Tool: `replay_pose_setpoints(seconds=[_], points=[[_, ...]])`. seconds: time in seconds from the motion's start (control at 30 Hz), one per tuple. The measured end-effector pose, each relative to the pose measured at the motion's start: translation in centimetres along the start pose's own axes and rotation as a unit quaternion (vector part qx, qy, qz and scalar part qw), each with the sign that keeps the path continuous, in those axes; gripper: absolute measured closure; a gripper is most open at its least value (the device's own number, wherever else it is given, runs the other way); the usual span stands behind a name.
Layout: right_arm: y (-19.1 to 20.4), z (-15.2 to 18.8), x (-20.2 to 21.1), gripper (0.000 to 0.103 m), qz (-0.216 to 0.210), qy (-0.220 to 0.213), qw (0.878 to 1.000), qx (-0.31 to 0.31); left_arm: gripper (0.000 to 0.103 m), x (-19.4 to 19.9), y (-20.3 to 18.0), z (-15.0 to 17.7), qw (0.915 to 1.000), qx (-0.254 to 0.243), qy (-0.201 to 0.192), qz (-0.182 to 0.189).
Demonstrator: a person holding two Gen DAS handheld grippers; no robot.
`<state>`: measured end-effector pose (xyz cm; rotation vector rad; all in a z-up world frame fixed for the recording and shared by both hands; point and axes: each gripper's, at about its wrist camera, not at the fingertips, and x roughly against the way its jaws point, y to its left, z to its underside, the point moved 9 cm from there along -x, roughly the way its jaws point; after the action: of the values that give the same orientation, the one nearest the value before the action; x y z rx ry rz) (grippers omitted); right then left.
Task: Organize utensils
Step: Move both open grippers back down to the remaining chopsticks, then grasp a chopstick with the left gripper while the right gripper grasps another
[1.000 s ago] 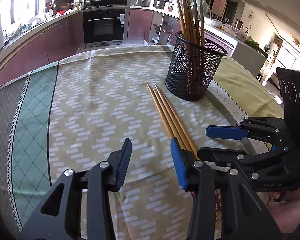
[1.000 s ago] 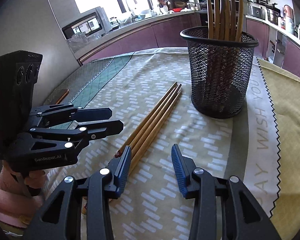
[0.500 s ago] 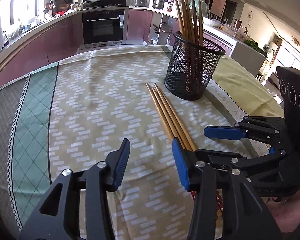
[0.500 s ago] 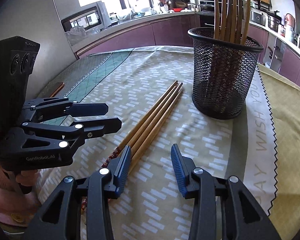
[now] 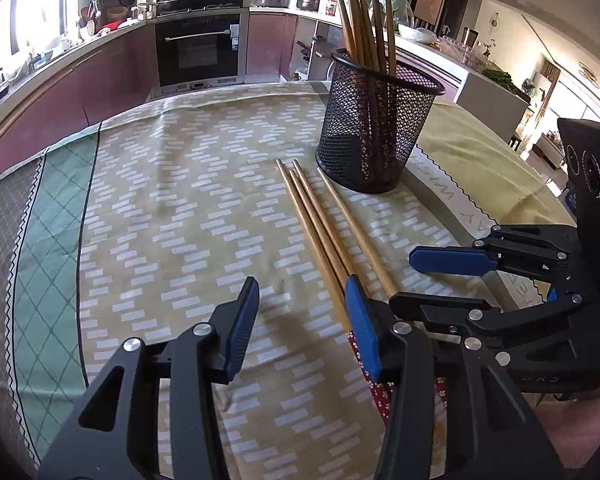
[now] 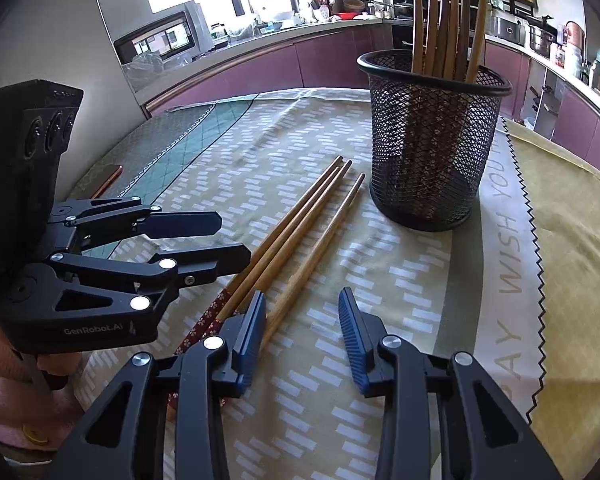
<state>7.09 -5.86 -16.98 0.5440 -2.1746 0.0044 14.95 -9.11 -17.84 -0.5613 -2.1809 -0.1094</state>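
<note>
Several wooden chopsticks (image 5: 324, 224) lie side by side on the patterned tablecloth (image 5: 172, 208), tips toward a black mesh holder (image 5: 374, 128) that holds several more upright. They also show in the right wrist view (image 6: 300, 224), with the holder (image 6: 432, 140) behind. One chopstick (image 6: 324, 240) lies slightly apart on the right. My left gripper (image 5: 302, 320) is open and empty, just left of the chopsticks' handle ends. My right gripper (image 6: 302, 324) is open and empty, its left finger over the handle ends.
The cloth's zigzag-edged band with lettering (image 6: 512, 240) runs right of the holder. A phone-like flat object (image 6: 108, 178) lies at the table's far left. Kitchen counters and an oven (image 5: 200, 52) stand beyond the table.
One chopstick has shifted apart from the bundle toward the right. Both grippers stay open and have moved slightly closer to the handle ends.
</note>
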Motion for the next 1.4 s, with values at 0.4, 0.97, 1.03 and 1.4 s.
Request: replay_pose_setpoints(seconds=[0.4,0.97,1.03,1.4], points=[[-0.2,0.0,0.1,0.071,0.004,0.002,1.000,0.001,0.068,-0.8,0.1,-0.2,0.9998,-0.005,0.008,-0.018],[-1.7,-2.1,-1.4,0.087,0.013,-0.007,0.999,-0.035,0.088,-2.3,0.3,-1.8,0.9995,0.000,0.010,-0.031],[-2.1,-2.0,-1.3,0.093,0.000,-0.007,0.999,-0.053,0.092,-2.2,0.3,-1.8,0.9995,0.009,0.008,-0.029],[-3.0,-1.7,0.6,0.097,-0.044,-0.029,0.994,-0.098,0.095,-0.5,1.0,-1.2,0.9991,0.039,-0.005,-0.017]])
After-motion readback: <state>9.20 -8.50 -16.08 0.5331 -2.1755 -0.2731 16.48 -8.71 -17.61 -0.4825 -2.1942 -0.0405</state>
